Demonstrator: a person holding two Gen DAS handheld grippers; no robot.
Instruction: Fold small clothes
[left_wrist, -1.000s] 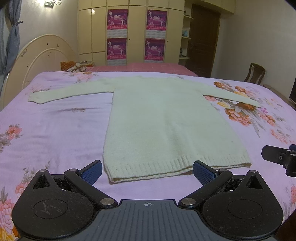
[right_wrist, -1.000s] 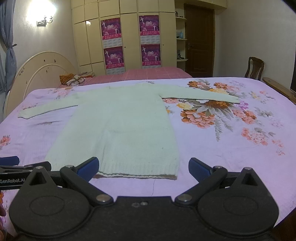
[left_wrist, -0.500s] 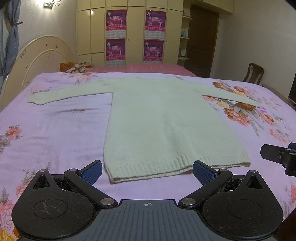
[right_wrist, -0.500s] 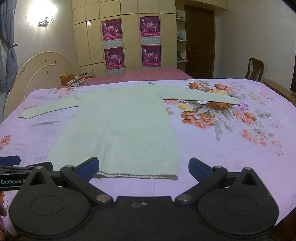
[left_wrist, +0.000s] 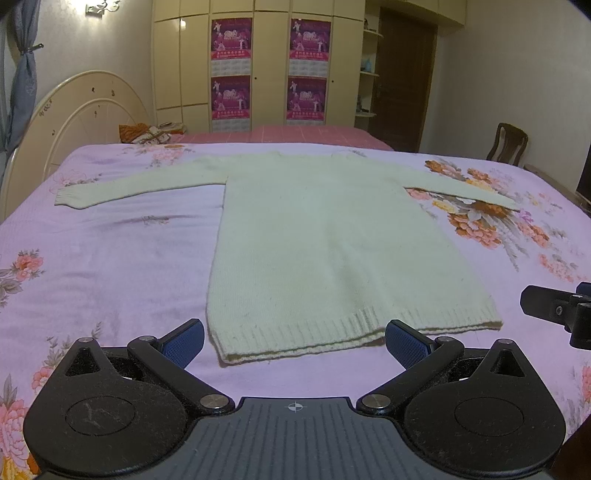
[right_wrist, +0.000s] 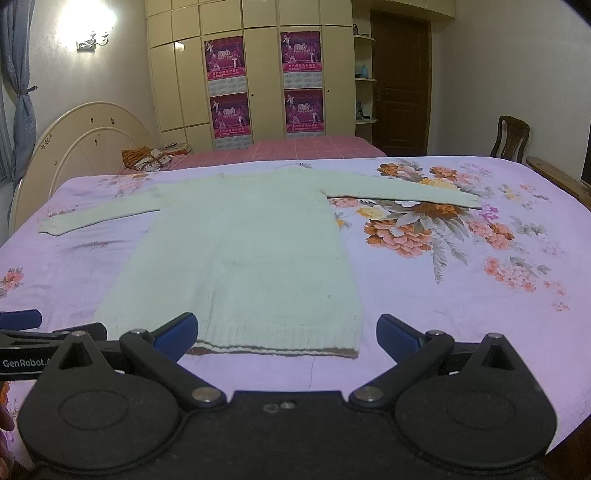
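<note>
Almost nothing has shifted in the last second: the sweater (left_wrist: 332, 236) lies flat and unfolded mid-bed (left_wrist: 110, 258), sleeves spread left and right, so folding has not begun. Both the left tool (left_wrist: 294, 338) and right tool (right_wrist: 284, 330) hover spread wide, empty, near its ribbed hem (soft pale knit).

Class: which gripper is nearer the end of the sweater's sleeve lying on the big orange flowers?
Right. The right gripper faces the hem's corner on that cuff's side; the left gripper sits at the opposite corner.
</note>
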